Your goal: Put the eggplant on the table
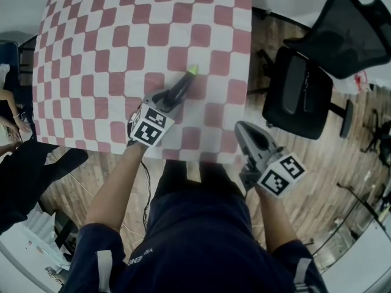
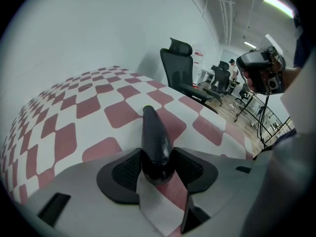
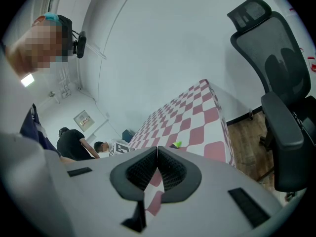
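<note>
The eggplant point(image 1: 185, 84) is dark purple with a green tip point(image 1: 193, 70). It points away from me over the red-and-white checkered table point(image 1: 110, 35). My left gripper point(image 1: 173, 99) is shut on its thick end. In the left gripper view both pads press the eggplant's point(image 2: 154, 130) sides inside the left gripper point(image 2: 157, 152). It lies low over the cloth; I cannot tell if it touches. My right gripper point(image 1: 241, 127) hovers shut and empty at the table's near right corner. Its jaws meet in the right gripper view point(image 3: 157, 149), where the green tip point(image 3: 177, 144) shows beyond.
A black office chair point(image 1: 302, 93) stands on the wooden floor right of the table. The table's near edge point(image 1: 183, 157) runs just in front of my legs. A seated person's arm point(image 1: 9, 124) is at the far left. More chairs and stands point(image 2: 222, 80) fill the room behind.
</note>
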`<state>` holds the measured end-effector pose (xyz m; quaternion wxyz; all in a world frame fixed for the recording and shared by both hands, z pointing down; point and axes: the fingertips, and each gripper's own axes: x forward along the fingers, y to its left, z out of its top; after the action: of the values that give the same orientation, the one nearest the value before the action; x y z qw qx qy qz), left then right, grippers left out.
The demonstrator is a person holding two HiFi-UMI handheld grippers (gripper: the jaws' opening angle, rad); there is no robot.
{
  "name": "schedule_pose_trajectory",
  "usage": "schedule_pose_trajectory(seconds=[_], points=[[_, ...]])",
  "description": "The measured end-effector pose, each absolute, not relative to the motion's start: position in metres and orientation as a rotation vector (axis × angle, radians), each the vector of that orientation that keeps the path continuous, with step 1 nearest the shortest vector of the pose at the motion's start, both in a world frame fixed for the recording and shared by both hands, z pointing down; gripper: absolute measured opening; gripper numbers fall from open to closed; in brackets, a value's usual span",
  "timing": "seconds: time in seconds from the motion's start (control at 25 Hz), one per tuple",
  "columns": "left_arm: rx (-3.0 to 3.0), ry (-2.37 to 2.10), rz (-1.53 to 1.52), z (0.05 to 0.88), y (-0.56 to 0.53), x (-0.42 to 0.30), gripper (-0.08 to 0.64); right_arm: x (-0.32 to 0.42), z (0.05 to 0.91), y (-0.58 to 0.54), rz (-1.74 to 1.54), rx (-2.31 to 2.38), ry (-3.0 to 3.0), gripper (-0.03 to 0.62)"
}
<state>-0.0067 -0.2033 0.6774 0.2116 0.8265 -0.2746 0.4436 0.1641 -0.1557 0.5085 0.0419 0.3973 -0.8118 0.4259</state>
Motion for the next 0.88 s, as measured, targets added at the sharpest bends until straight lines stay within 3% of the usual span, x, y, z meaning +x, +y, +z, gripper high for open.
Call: schedule_pose_trajectory(seconds=[0.36, 0.76, 0.88], points=[[2.326, -0.758, 1.202, 0.657, -0.202, -0.003, 0.261, 0.162, 0.492, -0.159, 1.274, 1.230, -2.523, 0.017], [2.447, -0.940, 0.905, 0.546, -0.208, -0.018, 0.259, 0.145, 0.447, -0.175, 1.160, 1.242, -2.626, 0.017], [2.479, -0.959, 0.785, 0.512, -0.203, -0.021, 0.194, 0.142, 0.432, -0.177, 1.115, 1.250, -2.653, 0.017]])
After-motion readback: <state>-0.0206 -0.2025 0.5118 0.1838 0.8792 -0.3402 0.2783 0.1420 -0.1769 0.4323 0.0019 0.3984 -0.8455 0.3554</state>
